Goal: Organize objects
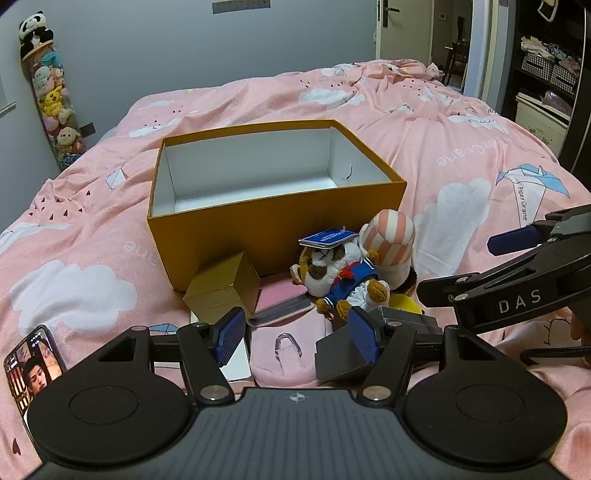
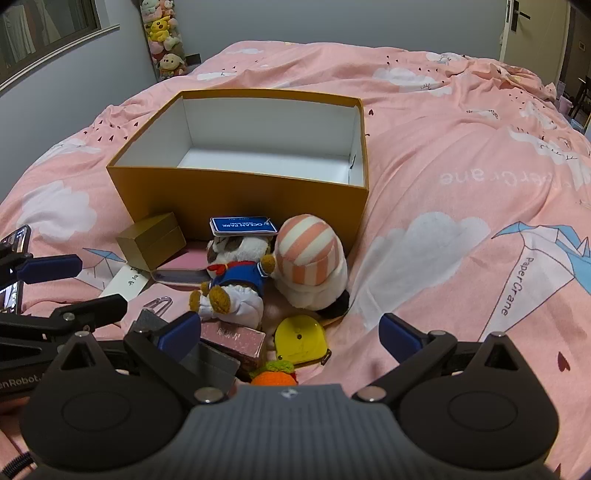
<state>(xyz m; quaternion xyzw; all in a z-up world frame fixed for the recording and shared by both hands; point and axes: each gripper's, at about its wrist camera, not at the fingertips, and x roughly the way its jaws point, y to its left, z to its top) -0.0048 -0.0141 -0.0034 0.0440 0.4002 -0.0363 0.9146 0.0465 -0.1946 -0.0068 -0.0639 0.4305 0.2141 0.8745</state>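
Your left gripper [image 1: 297, 338] and right gripper [image 2: 290, 334] both gape, holding nothing. The orange box [image 2: 243, 199] lies lengthwise across the bed [image 2: 461, 192], mouth up. Your fingers partly hide the toys' clutter.

Bed cover [image 1: 461, 155]: pink, with white clouds, paper cranes and small hearts; it is wrinkled near the far edge of the bed.
Phone [image 1: 27, 365]: lies at the near left corner of the bed, screen lit, a face on it.
Toy tube [image 1: 55, 99]: tall, clear, full of soft toys, leaning on the grey wall past the bed's left edge.
Panda [image 1: 35, 31]: sits on top of the tube.
Shelves [image 1: 546, 66]: dark, beyond the bed's far right corner, holding folded clothes.
Door [image 2: 535, 29]: pale, with a dark handle.
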